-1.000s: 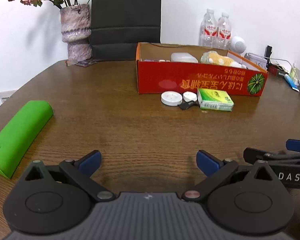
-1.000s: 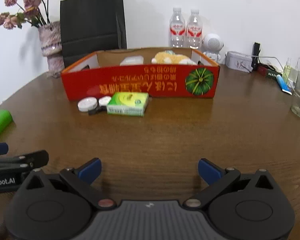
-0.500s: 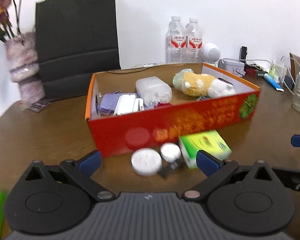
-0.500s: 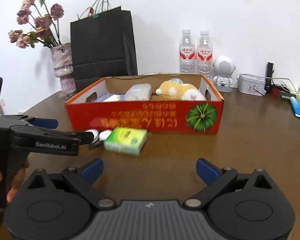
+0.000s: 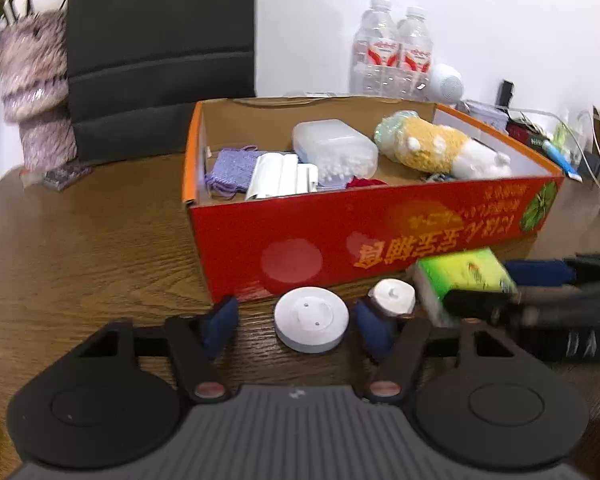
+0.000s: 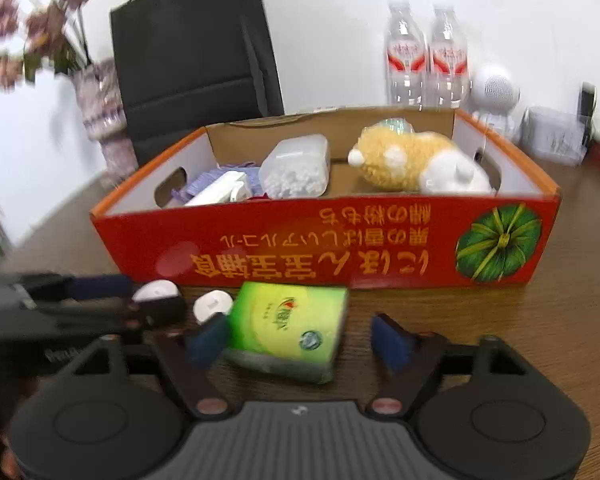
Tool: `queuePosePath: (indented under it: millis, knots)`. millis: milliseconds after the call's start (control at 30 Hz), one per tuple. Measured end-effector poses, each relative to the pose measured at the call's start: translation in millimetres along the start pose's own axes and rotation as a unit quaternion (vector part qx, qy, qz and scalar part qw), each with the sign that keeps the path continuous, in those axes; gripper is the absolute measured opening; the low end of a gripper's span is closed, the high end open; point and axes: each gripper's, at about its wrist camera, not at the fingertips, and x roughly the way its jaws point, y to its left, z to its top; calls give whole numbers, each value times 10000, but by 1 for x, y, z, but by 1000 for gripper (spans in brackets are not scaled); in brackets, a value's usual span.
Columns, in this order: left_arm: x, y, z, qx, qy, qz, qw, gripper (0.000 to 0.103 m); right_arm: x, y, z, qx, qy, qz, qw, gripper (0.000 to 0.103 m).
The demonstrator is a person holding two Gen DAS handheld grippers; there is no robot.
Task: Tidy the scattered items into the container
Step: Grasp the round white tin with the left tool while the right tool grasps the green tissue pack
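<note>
A red cardboard box point(image 5: 340, 232) point(image 6: 340, 240) stands on the wooden table and holds a plush toy point(image 5: 436, 148), a clear plastic case point(image 5: 334, 152), white packets and purple cloth. In front of it lie a large white round disc point(image 5: 311, 318), a smaller white cap point(image 5: 392, 296) point(image 6: 213, 304) and a green packet point(image 5: 464, 276) point(image 6: 288, 328). My left gripper point(image 5: 300, 326) is open with its fingers either side of the large disc. My right gripper point(image 6: 300, 338) is open with its fingers either side of the green packet.
A black paper bag point(image 5: 160, 52) and a vase of dried flowers point(image 5: 36, 92) stand behind the box on the left. Two water bottles point(image 5: 392, 60), a white speaker point(image 6: 494, 92), a tin and cables are at the back right.
Both grippers have moved forward to the items in front of the box. The left now straddles the white disc, the right straddles the green packet. Both stay open.
</note>
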Motion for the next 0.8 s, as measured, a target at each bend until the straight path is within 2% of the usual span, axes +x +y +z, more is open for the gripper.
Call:
queuePosePath:
  millis: [133, 200, 267, 333, 367, 433, 467, 500, 533, 567, 667, 733, 767, 800]
  knots:
    - [-16, -8, -6, -2, 73, -246, 9997, 40, -17, 3, -9, -389, -16, -117, 9992, 39]
    - [-34, -18, -13, 46, 13, -175, 9998, 40, -29, 4, -19, -503, 77, -172, 9986, 14]
    - [-59, -27, -24, -39, -114, -120, 9999, 40, -42, 5, -35, -660, 140, -165, 9976, 3]
    - [-87, -36, -39, -219, -244, 101, 9994, 40, -62, 4, -48, -674, 168, -103, 9975, 4]
    - [-100, -39, -49, -348, -280, 242, 9987, 40, -70, 0, -51, -521, 188, 10, 9985, 10]
    - [-120, -42, -68, -671, -295, 298, 9969, 40, -78, -8, -46, -243, 89, 196, 9995, 38]
    - [-127, -42, -75, -825, -293, 259, 9958, 40, -76, -8, -40, -285, 9, 122, 9995, 67]
    - [-132, -42, -80, -933, -295, 232, 9949, 40, -70, -5, -33, -387, -74, 17, 9992, 87]
    - [-136, -43, -82, -974, -312, 244, 9945, 40, -60, 0, -25, -446, -122, -64, 9989, 90]
    - [-139, -44, -83, -962, -345, 292, 9943, 40, -48, 2, -17, -384, -82, -92, 9992, 88]
    - [-142, -44, -81, -906, -409, 519, 9937, 40, -8, 10, -1, 45, 396, -351, 9986, 87]
    - [-141, -42, -82, -958, -382, 563, 9931, 40, 1, 23, -6, -234, 188, -682, 9972, 78]
    - [-141, -40, -83, -1004, -359, 564, 9927, 40, 3, 28, -10, -424, 44, -805, 9958, 70]
    - [-141, -38, -84, -1036, -349, 560, 9924, 40, 2, 28, -13, -445, -31, -756, 9961, 62]
